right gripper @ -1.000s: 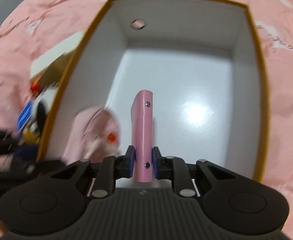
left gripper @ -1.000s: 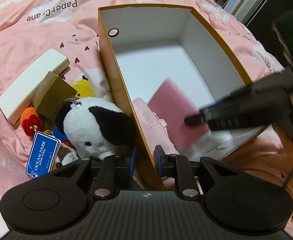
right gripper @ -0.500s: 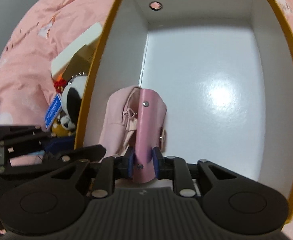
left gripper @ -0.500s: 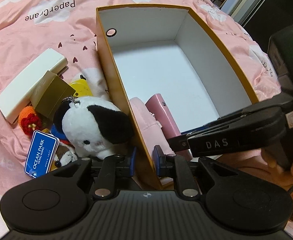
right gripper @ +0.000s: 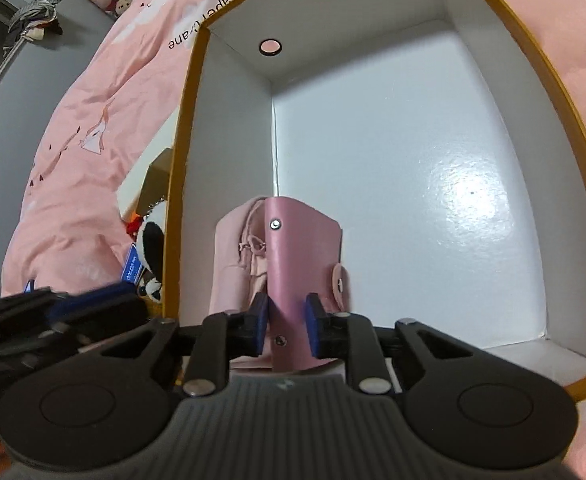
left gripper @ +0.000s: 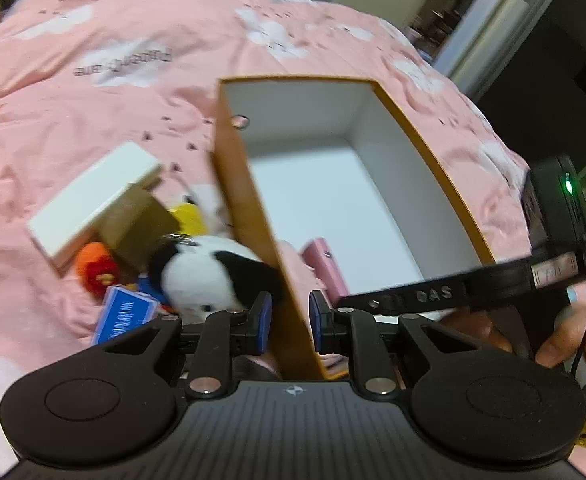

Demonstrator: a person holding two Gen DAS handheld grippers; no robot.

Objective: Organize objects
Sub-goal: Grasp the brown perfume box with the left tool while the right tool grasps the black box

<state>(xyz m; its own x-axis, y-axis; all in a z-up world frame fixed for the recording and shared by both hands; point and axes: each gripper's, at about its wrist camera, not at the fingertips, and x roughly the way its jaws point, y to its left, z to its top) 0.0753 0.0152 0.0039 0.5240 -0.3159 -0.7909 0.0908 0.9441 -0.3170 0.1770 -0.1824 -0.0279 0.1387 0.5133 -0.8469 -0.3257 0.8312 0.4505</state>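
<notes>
An orange box [left gripper: 249,216] with a white inside stands open on the pink bed. My right gripper [right gripper: 287,330] is inside it at the near left corner, its jaws parted around a pink snap case [right gripper: 299,264] that stands against a pale pink pouch [right gripper: 235,256]. The pads [right gripper: 313,330] sit apart from the case. The case also shows in the left wrist view [left gripper: 325,266]. My left gripper [left gripper: 290,322] straddles the box's near left wall with a gap on both sides. A black-and-white plush [left gripper: 213,276] lies left of the box.
Left of the box lie a white flat box [left gripper: 93,196], a brown carton [left gripper: 137,224], an orange knitted toy [left gripper: 97,268], a yellow item [left gripper: 189,214] and a blue tag [left gripper: 127,318]. The pink duvet [left gripper: 113,80] is rumpled. The right gripper's arm [left gripper: 453,290] crosses the box's near end.
My right gripper lowered the pink case into the box's near left corner beside the pouch and opened its jaws. My left gripper drew back and tilted up.
</notes>
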